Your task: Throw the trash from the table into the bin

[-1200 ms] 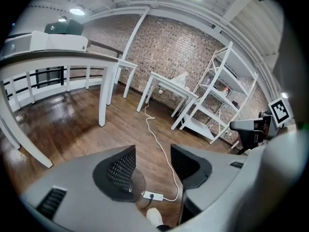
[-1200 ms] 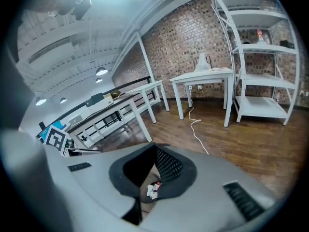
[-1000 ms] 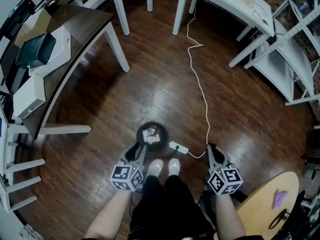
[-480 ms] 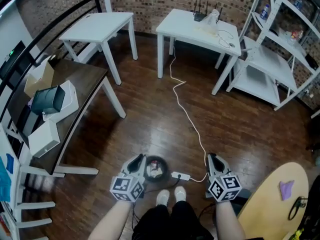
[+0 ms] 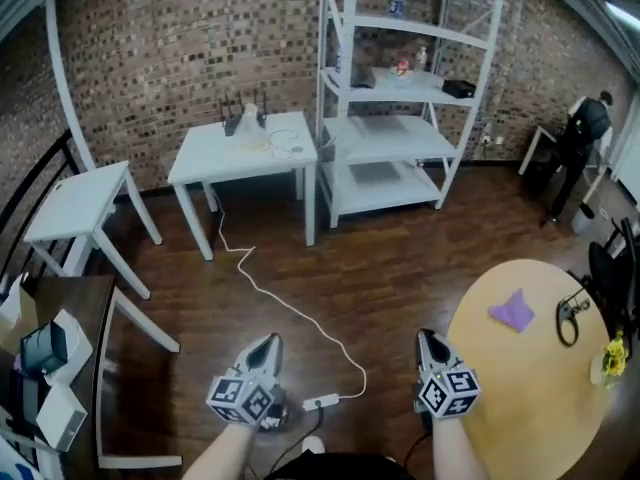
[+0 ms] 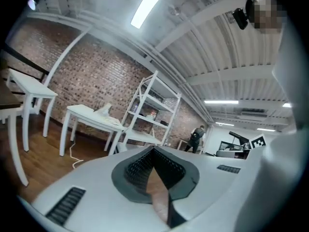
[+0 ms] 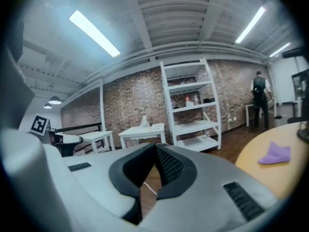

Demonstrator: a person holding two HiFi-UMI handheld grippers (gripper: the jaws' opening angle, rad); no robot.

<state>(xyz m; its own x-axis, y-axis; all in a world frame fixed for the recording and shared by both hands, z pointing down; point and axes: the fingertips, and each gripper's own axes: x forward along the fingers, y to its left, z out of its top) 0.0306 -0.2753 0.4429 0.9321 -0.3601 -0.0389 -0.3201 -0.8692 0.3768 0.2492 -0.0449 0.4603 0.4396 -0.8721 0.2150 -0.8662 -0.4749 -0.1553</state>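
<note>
Between the pads of the left tool [image 6: 154,151] nothing is caught. Its jaws have just been closing and now meet at the tips, with only floor showing through the slot behind them. Beside it, the right tool [image 7: 155,149] is likewise pressed together and empty, and the edge of the round desk [image 5: 520,398] lies to its right. Both are held low in front of the person, well apart from any trash.

Just below them on the wooden floor [image 5: 400,268] lies a white power strip [image 5: 322,403]. Its white cable [image 5: 285,308] runs off toward the white desk [image 5: 245,153] by the brick wall. The bin does not show plainly. A dark patch under the left tool's marker cube could be it, but I cannot tell.

On the round desk a crumpled purple scrap [image 5: 512,311] lies untouched, and it reads as the trash to be cleared. Toward the right rim are a black looped thing [image 5: 570,318] and a small yellow thing [image 5: 611,353]; whether either counts as trash is unclear.

By my reading the job is not finished. At least the purple scrap is left on the desk, neither tool carries anything, and what the bin already holds cannot be seen. What remains is a reach to the scrap, likely with the nearer right tool, then a pinch and a carry to the bin.
</note>
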